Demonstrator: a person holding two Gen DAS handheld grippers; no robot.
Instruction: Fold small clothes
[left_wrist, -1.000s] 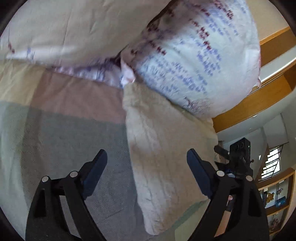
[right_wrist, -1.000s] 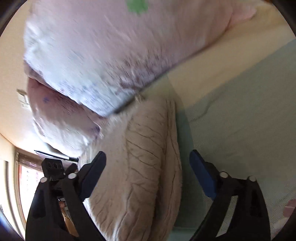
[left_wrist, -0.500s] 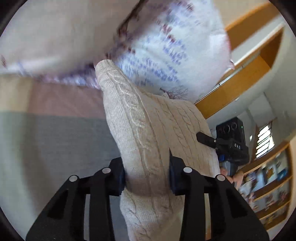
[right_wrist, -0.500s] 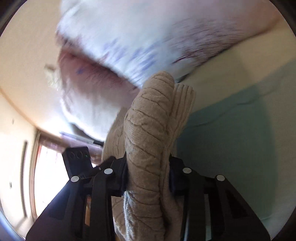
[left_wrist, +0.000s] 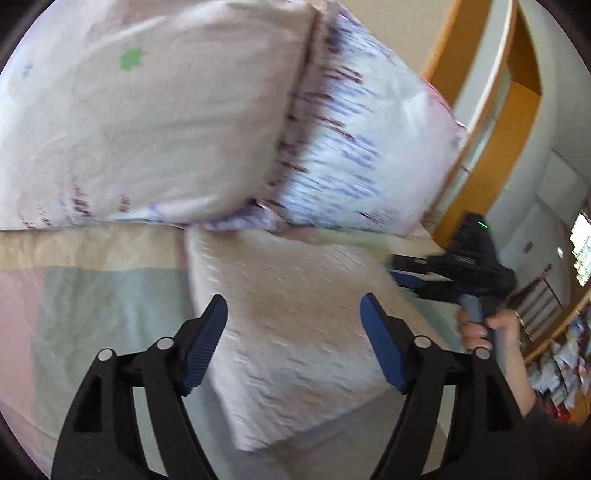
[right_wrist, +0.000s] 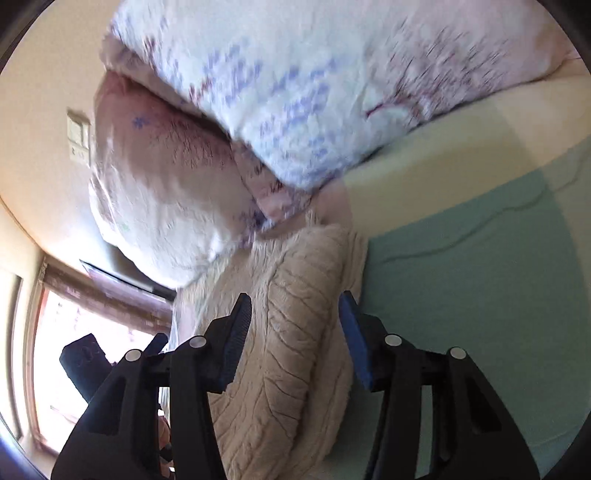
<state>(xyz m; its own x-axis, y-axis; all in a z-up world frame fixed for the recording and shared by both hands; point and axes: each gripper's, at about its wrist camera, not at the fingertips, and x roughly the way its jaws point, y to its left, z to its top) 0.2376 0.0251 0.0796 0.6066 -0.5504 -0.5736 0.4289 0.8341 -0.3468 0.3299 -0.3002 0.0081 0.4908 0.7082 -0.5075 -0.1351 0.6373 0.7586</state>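
A folded beige cable-knit sweater (left_wrist: 295, 325) lies flat on the bed, its far end by the pillows. My left gripper (left_wrist: 293, 325) is open, its blue pads either side of the sweater just above it. In the right wrist view the same sweater (right_wrist: 288, 332) lies edge-on between the fingers. My right gripper (right_wrist: 295, 325) is open, jaws parted around the sweater's folded edge without pinching it. The right gripper (left_wrist: 454, 273) also shows in the left wrist view at the sweater's right side, held by a hand.
Two patterned pillows (left_wrist: 184, 110) are stacked at the head of the bed, touching the sweater's far end. The bedsheet (right_wrist: 480, 295) has green, pink and cream blocks. A wooden headboard frame (left_wrist: 480, 122) and a bookshelf (left_wrist: 565, 350) stand at the right. A window (right_wrist: 55, 350) is at the left.
Both grippers held the sweater pinched and lifted half a second ago. Now both have opened and the sweater lies down flat on the bed.
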